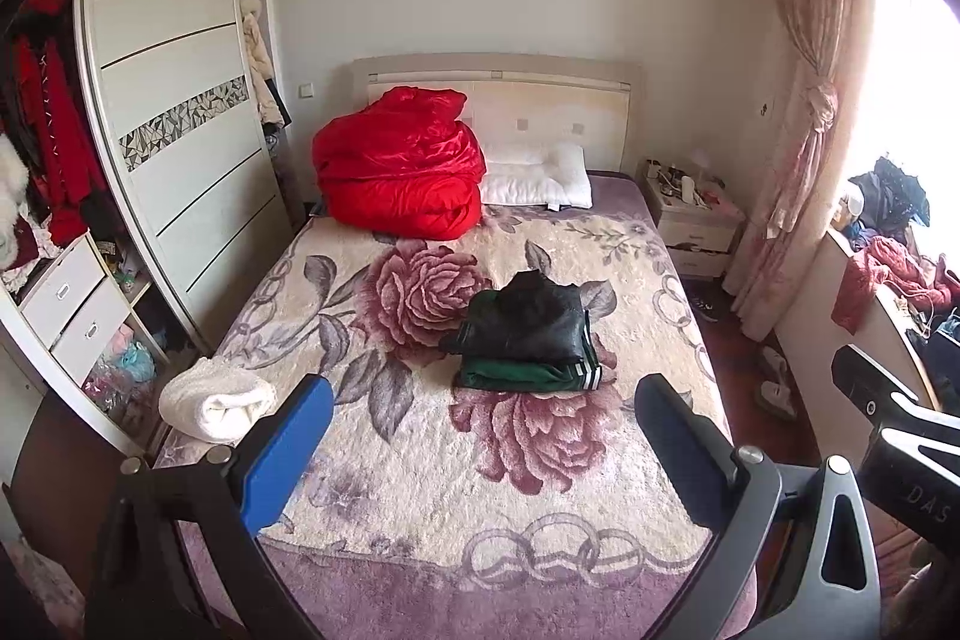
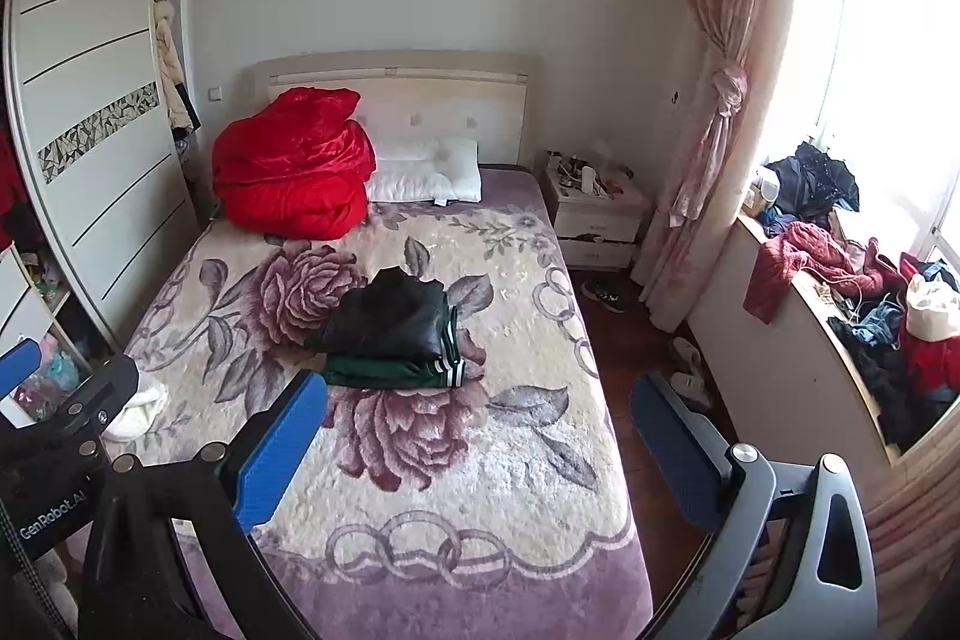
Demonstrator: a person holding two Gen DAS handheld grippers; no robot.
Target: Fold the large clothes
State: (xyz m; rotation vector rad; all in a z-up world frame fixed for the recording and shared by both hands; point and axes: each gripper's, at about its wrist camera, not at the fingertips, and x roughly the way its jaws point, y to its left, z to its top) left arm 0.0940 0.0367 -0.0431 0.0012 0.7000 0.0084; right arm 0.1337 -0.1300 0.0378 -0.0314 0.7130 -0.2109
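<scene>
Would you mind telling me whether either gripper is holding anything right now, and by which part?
Nothing is held: the left gripper and right gripper are both open and empty.

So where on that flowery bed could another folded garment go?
The near half of the floral bedspread, between the folded black and green clothes stack and the foot edge, lies bare. The head end is crowded by the red quilt bundle and white pillow.
</scene>
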